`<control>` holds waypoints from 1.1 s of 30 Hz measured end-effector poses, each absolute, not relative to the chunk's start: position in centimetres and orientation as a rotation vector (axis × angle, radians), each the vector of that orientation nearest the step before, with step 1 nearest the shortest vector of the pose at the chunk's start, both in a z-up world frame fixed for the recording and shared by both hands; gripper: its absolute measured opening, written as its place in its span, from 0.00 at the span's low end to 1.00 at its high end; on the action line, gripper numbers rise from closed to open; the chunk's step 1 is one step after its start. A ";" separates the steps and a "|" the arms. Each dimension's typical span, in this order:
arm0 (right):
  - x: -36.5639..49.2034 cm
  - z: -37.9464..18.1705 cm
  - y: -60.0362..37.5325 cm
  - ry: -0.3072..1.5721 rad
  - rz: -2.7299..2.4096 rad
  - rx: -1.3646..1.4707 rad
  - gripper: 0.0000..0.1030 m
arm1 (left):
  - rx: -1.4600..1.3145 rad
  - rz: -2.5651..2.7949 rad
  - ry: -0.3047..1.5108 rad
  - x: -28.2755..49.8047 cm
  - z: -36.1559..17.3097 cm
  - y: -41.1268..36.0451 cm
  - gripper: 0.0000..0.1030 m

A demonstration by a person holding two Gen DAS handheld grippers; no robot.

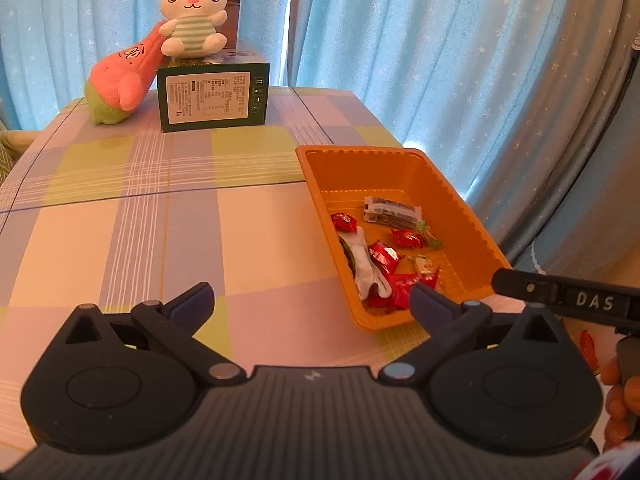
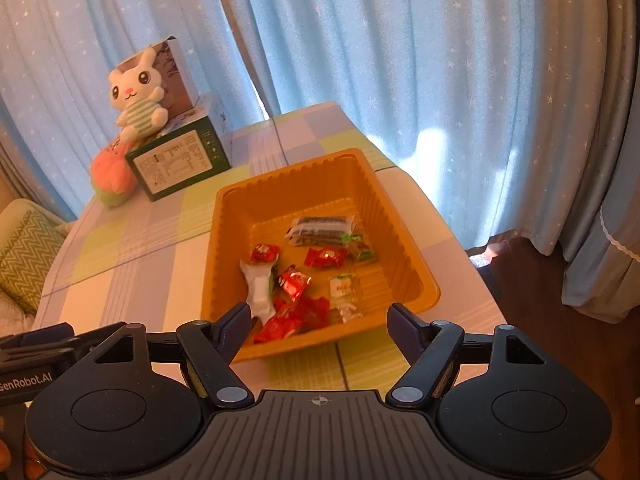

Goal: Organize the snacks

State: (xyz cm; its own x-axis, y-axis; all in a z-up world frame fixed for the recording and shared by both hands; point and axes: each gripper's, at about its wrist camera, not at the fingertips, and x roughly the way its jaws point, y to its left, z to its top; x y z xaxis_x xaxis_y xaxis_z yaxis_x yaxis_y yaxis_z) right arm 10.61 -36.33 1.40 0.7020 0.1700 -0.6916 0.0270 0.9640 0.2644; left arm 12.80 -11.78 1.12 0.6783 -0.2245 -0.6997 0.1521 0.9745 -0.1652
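An orange plastic tray [image 1: 400, 168] [image 2: 416, 276] stands on the checked table. It holds several wrapped snacks: red candies [image 1: 406, 238] [image 2: 325, 258], a white and green packet [image 1: 366, 264] [image 2: 260, 284], a dark striped bar [image 1: 392, 210] [image 2: 320, 230] and a small pale candy [image 2: 345, 290]. My left gripper [image 1: 312, 300] is open and empty, left of the tray's near corner. My right gripper [image 2: 318, 320] is open and empty, just before the tray's near wall. The right gripper's body [image 1: 568, 300] shows at the right of the left wrist view.
A dark green box [image 1: 214, 98] [image 2: 180, 162] stands at the table's far side with a white rabbit plush [image 1: 192, 16] [image 2: 138, 96] on it and a pink plush [image 1: 120, 80] [image 2: 112, 178] beside it. Blue curtains hang behind. A cushioned seat [image 2: 24, 248] is left of the table.
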 end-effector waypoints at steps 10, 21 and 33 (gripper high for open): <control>5.4 2.6 -34.5 0.791 0.080 0.199 0.73 | -0.086 -0.178 0.800 7.4 2.7 -10.5 1.00; 0.8 3.7 -32.9 0.798 0.108 0.172 0.73 | -0.076 -0.153 0.795 2.7 3.5 -9.6 1.00; -2.6 4.4 -31.7 0.799 0.128 0.158 0.73 | -0.049 -0.154 0.787 -0.2 4.1 -9.1 1.00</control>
State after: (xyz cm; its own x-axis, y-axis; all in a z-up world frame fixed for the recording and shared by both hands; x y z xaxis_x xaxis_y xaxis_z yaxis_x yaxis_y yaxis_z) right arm -2.62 -31.72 4.40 0.6910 0.1733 -0.7018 -0.0542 0.9805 0.1887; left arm -0.17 -9.11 4.09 0.6951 -0.1563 -0.7017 0.1199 0.9876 -0.1012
